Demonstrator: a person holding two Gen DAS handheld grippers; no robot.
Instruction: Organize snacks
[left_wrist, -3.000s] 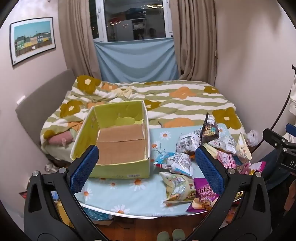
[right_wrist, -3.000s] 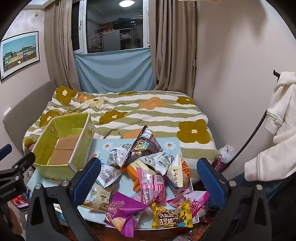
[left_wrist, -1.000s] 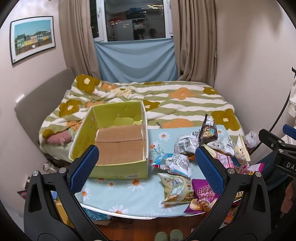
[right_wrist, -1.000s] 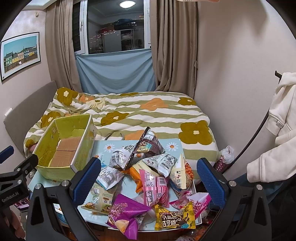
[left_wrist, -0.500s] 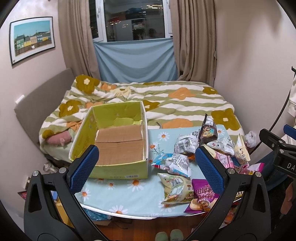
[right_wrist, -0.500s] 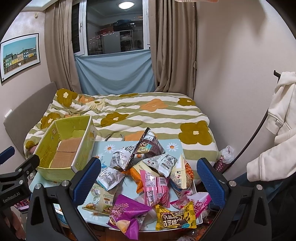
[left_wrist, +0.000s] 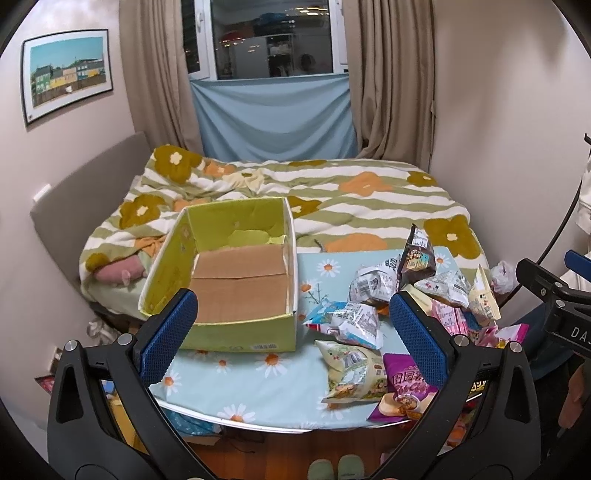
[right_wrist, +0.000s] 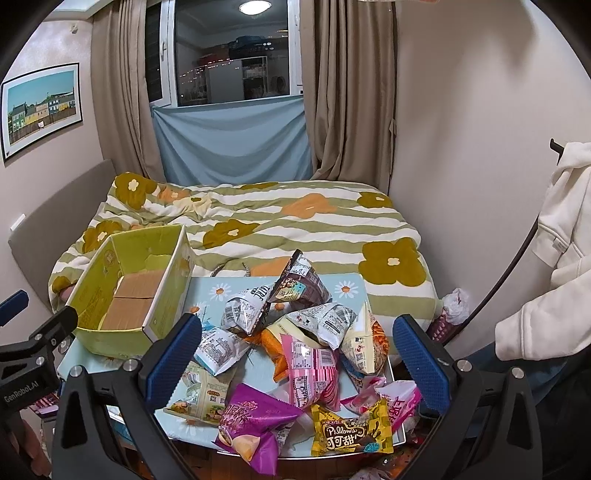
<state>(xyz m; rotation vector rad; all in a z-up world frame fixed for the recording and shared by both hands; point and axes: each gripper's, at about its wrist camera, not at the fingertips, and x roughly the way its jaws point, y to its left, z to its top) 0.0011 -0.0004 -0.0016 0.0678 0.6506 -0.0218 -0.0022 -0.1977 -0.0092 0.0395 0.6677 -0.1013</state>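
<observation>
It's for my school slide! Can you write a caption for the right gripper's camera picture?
Open right gripper poised over a heap of snack packets beside an empty green box.

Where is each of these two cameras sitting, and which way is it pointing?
Left wrist view: rides the left tool, looking forward over the green box; its blue fingers frame the view, and the right tool shows at the edge.
Right wrist view: rides the right tool, aimed at the snack pile; the left tool shows at the edge.
Both share box, snacks, table, and bed.
</observation>
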